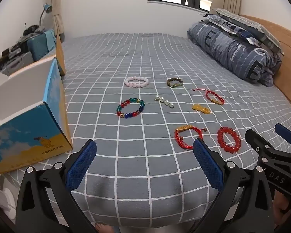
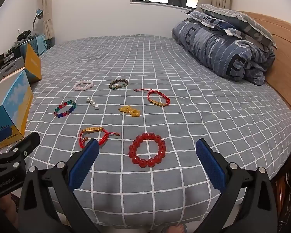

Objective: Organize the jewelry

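Note:
Several bracelets lie on the grey checked bed (image 1: 145, 174): a pink bead one (image 1: 137, 81), a multicolour bead one (image 1: 131, 108), a pearl string (image 1: 164, 101), a dark bead one (image 1: 174, 83), yellow beads (image 1: 201, 109), two red cord ones (image 1: 215, 97) (image 1: 186, 136) and a big red bead one (image 1: 229, 139) (image 2: 147, 149). My left gripper (image 1: 145, 147) is open and empty over the near bed edge. My right gripper (image 2: 146, 148) is open and empty, just short of the red bead bracelet. An open blue and yellow box (image 1: 29, 132) stands at the left.
A rolled quilt and pillows (image 1: 236, 46) lie at the back right by the wooden headboard (image 1: 287, 58). Suitcases and clutter (image 1: 29, 46) stand beyond the box on the left. The box also shows in the right wrist view (image 2: 11, 108).

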`<state>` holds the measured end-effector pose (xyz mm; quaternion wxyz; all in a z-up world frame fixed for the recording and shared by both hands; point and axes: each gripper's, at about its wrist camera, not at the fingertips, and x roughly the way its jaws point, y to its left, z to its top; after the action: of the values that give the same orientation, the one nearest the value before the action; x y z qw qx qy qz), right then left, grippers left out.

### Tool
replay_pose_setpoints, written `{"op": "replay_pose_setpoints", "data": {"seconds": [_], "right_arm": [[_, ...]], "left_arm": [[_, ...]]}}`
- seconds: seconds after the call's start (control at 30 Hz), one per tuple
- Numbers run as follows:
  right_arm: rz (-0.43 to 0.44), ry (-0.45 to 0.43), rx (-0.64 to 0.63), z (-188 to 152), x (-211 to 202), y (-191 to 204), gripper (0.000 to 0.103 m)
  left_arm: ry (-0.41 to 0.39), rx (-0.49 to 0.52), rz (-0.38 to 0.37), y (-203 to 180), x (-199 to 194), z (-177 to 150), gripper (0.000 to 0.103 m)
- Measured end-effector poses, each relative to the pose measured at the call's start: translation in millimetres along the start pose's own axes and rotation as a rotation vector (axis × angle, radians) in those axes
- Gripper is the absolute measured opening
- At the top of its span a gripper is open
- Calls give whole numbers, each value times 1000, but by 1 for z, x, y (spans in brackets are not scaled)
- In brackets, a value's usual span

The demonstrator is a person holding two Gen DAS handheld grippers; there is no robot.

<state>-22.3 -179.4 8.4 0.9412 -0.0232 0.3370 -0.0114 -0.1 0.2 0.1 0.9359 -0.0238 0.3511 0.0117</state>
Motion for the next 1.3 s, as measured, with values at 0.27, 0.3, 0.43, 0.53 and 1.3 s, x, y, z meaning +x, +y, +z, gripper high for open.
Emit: {"op": "replay_pose_setpoints", "data": {"seconds": [0.27,0.3,0.43,0.53,1.3], "right_arm": [[4,-7,2,1,-4,1,96],[5,-6,2,2,-5,2,96],[1,-13,-3,1,-6,2,96],[-1,-13,-6,1,-5,4,96],[-1,-16,-5,2,-6,3,96]], "left_arm": [[-31,19,18,-7,-10,-5,97],[-34,20,19,-8,-12,-6,97],[-20,17,14,-8,-8,-7,97],[-1,16,12,-4,-4,-2,97],[8,15,16,-4,-1,-1,97]]}}
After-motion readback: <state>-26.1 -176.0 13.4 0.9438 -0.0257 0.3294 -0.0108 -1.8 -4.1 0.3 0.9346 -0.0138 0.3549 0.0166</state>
